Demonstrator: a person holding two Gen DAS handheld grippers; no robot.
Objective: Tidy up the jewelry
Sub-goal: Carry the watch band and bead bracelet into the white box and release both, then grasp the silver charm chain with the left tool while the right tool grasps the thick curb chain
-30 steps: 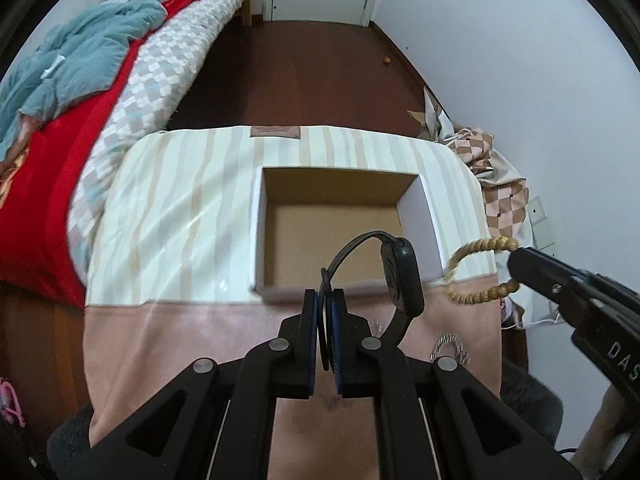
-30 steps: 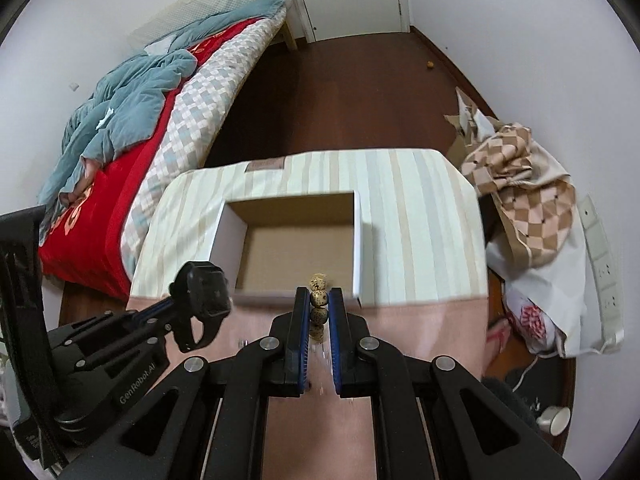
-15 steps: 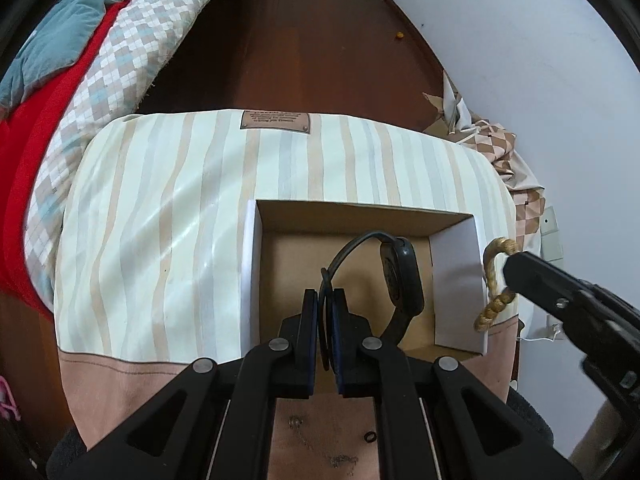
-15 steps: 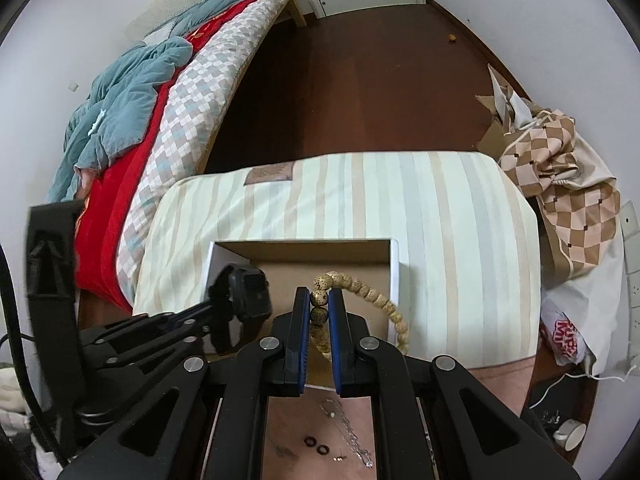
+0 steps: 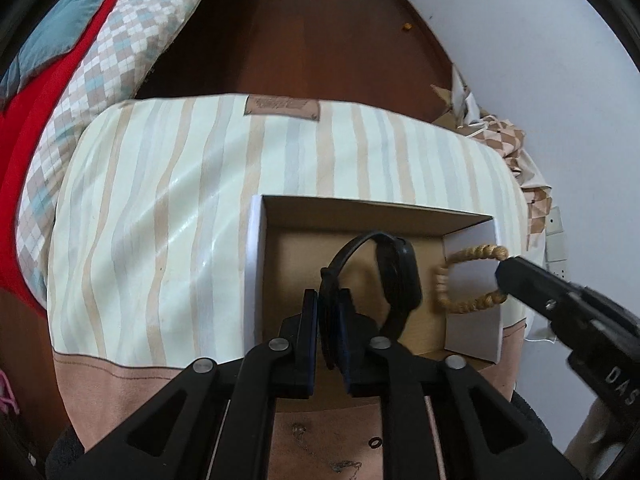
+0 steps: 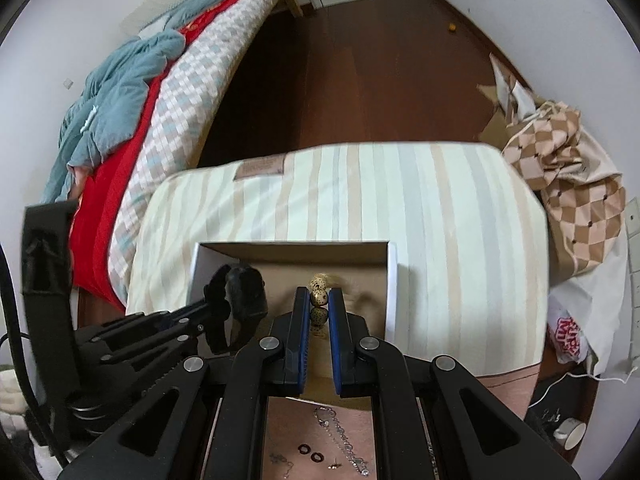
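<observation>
Left gripper (image 5: 329, 316) pinches the black watch (image 5: 394, 280) — right gripper (image 6: 319, 304) clamps the bead bracelet (image 5: 466, 278), both seemingly above the cardboard box (image 5: 256, 264).

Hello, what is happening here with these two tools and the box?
A person is sorting jewelry into an open cardboard box on a striped cushion. The left claw is shut on a black wristband and holds it over the box. The right claw is shut on a wooden bead bracelet, also held over the box. Neither piece is released yet. A silver chain and two small dark rings lie on the near surface.
</observation>
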